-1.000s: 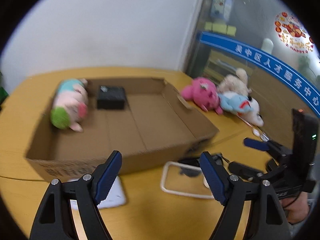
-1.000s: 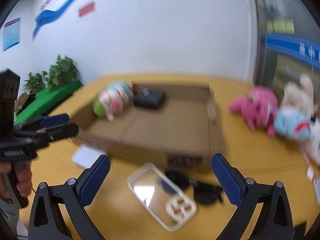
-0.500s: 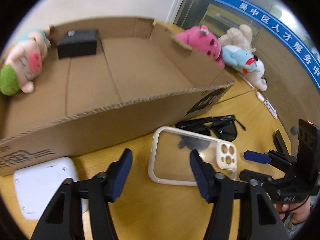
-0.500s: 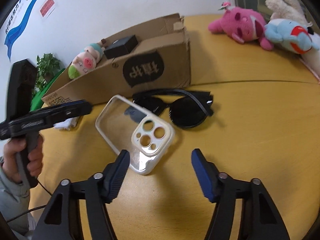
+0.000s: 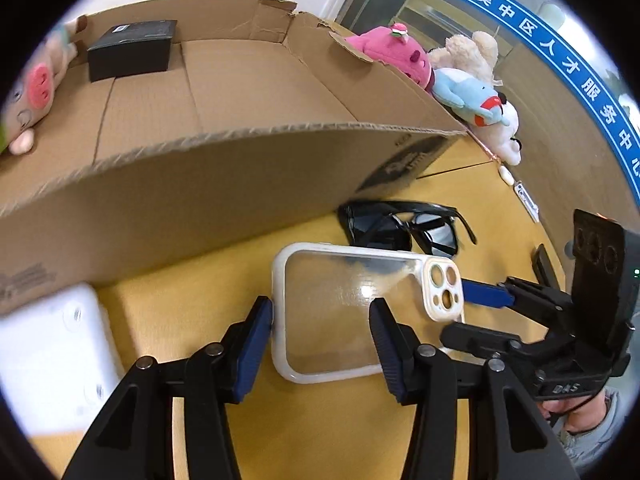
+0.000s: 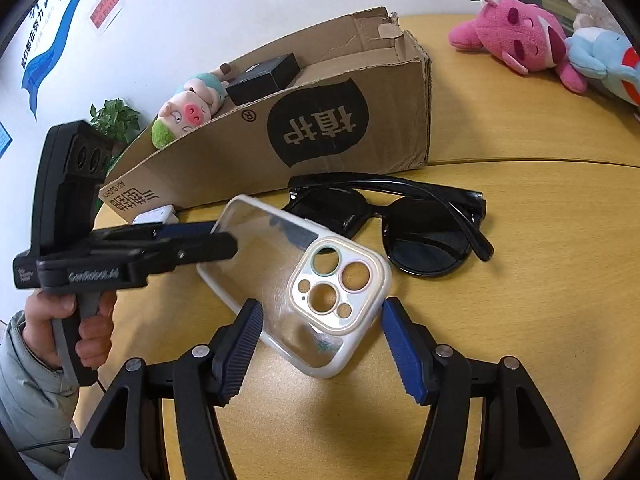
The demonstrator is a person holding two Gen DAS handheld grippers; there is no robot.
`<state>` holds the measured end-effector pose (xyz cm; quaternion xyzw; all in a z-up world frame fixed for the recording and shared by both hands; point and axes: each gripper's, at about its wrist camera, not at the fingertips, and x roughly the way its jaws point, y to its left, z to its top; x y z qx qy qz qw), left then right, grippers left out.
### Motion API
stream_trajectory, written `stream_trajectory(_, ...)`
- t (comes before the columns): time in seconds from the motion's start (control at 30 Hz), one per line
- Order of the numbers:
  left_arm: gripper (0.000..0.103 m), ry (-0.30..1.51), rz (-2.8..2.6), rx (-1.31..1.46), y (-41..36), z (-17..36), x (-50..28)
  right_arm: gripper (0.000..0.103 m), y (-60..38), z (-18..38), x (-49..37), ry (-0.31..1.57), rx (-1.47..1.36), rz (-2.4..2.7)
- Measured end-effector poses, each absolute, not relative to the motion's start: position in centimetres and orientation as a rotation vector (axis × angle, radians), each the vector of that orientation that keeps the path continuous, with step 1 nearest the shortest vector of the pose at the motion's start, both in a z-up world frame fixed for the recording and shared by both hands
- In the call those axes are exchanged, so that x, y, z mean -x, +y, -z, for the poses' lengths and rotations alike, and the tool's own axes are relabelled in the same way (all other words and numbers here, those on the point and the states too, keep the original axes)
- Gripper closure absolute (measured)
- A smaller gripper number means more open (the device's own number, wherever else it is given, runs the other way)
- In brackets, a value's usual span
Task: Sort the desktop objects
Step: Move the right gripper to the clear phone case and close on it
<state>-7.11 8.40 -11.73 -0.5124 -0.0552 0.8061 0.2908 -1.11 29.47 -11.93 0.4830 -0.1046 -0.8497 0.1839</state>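
Clear phone case (image 5: 340, 304) on the table, both grippers' closing fingers straddling opposite ends, neither visibly clamped

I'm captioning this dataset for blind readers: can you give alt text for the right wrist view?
The right gripper straddles the camera end of a clear phone case on a yellow table, the left gripper at its far end. Behind lie black sunglasses and a cardboard box.
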Motion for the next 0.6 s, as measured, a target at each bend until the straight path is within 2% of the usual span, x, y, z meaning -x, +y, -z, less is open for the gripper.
stream_trajectory(0.1, 0.068, -0.180, -2.151, 1.427, 7.8, 12.1, 6.4, 0.041, 28.6, 11.9, 1.0, -0.231, -1.370, 2.409)
stream_trajectory(0.17, 0.069, -0.192, -2.171, 1.413, 7.6, 12.1, 6.1, 0.041, 27.7, 11.8, 0.9, -0.118, -1.373, 2.427)
stream_trajectory(0.2, 0.069, -0.182, -2.182, 1.413, 7.6, 12.1, 6.1, 0.037, 27.1, 11.8, 0.8, -0.049, -1.369, 2.439)
stream_trajectory(0.23, 0.070, -0.176, -2.191, 1.413, 7.7, 12.1, 6.1, 0.031, 26.7, 11.9, 1.0, -0.024, -1.365, 2.439)
stream_trajectory(0.33, 0.070, -0.169, -2.233, 1.405, 8.0, 12.0, 5.8, 0.030, 26.0, 12.0, 1.2, 0.031, -1.347, 2.456)
stream_trajectory(0.37, 0.070, -0.157, -2.245, 1.399, 8.0, 11.9, 5.5, 0.031, 26.0, 12.0, 1.1, 0.024, -1.341, 2.458)
stream_trajectory(0.43, 0.071, -0.178, -2.248, 1.397, 7.8, 11.8, 5.2, 0.045, 26.6, 11.9, 1.0, -0.013, -1.331, 2.477)
stream_trajectory(0.5, 0.074, -0.196, -2.264, 1.376, 7.5, 11.3, 4.7, 0.054, 27.2, 11.4, 0.8, -0.045, -1.312, 2.508)
stream_trajectory(0.6, 0.074, -0.137, -2.343, 1.316, 7.5, 9.4, 3.8, 0.054, 26.6, 10.6, 0.5, -0.018, -1.283, 2.528)
